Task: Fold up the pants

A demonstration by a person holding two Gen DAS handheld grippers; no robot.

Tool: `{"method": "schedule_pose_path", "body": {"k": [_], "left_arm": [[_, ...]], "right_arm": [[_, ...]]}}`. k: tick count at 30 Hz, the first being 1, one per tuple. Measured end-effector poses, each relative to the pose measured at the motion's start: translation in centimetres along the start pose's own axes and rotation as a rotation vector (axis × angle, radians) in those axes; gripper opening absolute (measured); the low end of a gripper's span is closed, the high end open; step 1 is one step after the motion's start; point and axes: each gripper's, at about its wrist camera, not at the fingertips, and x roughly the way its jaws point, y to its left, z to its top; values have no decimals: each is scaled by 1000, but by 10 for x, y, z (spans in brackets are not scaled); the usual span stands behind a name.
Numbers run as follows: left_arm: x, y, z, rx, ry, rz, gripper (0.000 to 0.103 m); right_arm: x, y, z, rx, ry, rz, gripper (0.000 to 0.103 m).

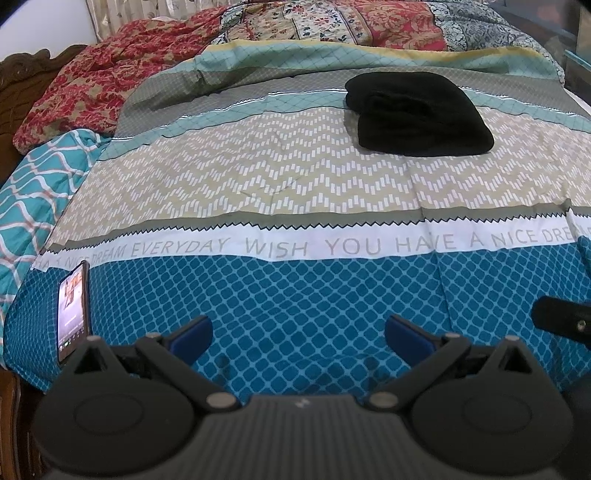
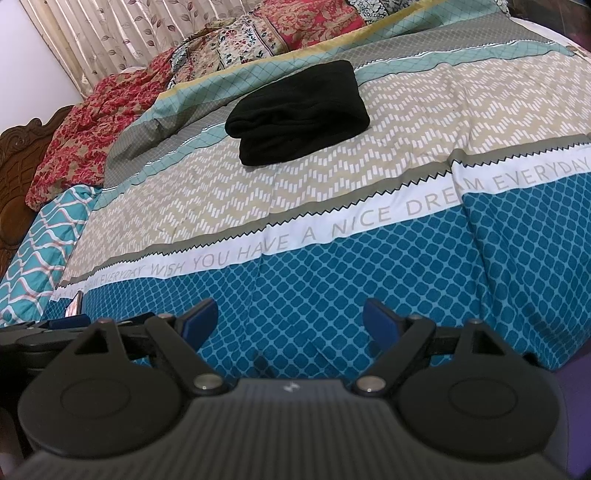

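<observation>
The black pants (image 1: 419, 114) lie folded in a compact bundle on the patterned bedspread (image 1: 295, 192), far from both grippers. They also show in the right wrist view (image 2: 299, 112). My left gripper (image 1: 298, 334) is open and empty, low over the blue front band of the bedspread. My right gripper (image 2: 290, 321) is open and empty, also over the blue band near the bed's front edge. Part of the right gripper (image 1: 563, 321) shows at the right edge of the left wrist view.
A phone (image 1: 73, 310) with a lit screen lies at the bed's front left corner. A red floral blanket (image 1: 96, 85) and patterned quilt (image 1: 332, 22) are bunched at the far side. A carved wooden headboard (image 2: 22, 158) stands at left, curtains (image 2: 110, 33) behind.
</observation>
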Motion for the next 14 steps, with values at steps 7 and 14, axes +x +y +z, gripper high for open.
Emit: {"method": "schedule_pose_path", "body": {"k": [7, 14], "left_arm": [[0, 0, 0, 0, 2, -1, 103], [-3, 0, 1, 0, -22, -26, 103]], "right_arm": [[1, 0, 0, -3, 2, -1, 88], [-1, 0, 0, -6, -11, -4, 88]]}}
